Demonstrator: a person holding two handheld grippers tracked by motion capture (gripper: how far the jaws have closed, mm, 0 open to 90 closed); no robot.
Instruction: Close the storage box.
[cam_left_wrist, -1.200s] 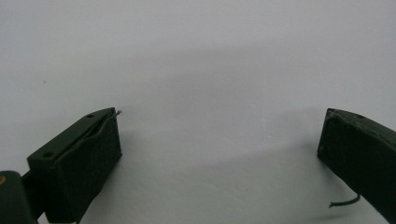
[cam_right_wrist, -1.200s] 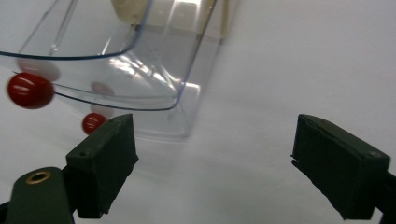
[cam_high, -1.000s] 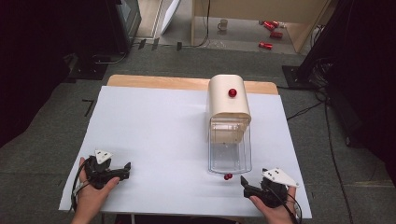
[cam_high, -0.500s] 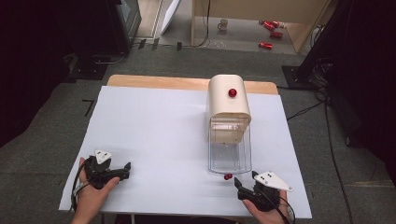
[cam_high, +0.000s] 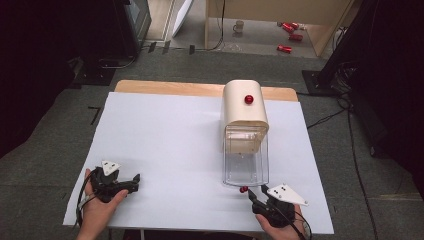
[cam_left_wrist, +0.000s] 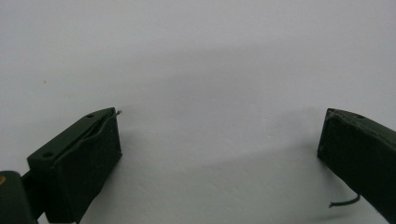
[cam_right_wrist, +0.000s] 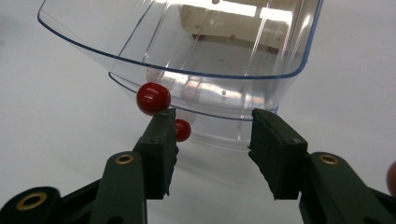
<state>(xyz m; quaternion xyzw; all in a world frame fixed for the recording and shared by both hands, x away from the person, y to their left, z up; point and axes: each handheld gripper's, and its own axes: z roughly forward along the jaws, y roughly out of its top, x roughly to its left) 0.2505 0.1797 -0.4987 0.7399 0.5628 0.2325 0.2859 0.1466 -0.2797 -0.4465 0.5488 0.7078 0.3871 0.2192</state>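
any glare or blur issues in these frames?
Right gripper view: bright glare streaks on the clear drawer, red knob sharp. Left gripper view: soft shadows on the white table cover, jaw edges slightly blurred. High view: even light, dark surroundings.

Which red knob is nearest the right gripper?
The red knob on the clear drawer front, just ahead of the right gripper; the other red knob sits atop the beige housing.

table (cam_high: 165, 87): wooden | white sheet (cam_high: 170, 145) covers it | clear-drawer cream box (cam_high: 244, 131) on sheet

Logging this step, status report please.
Left gripper open, idle. Right gripper open at clear drawer, beside red knob. Nothing in the way.
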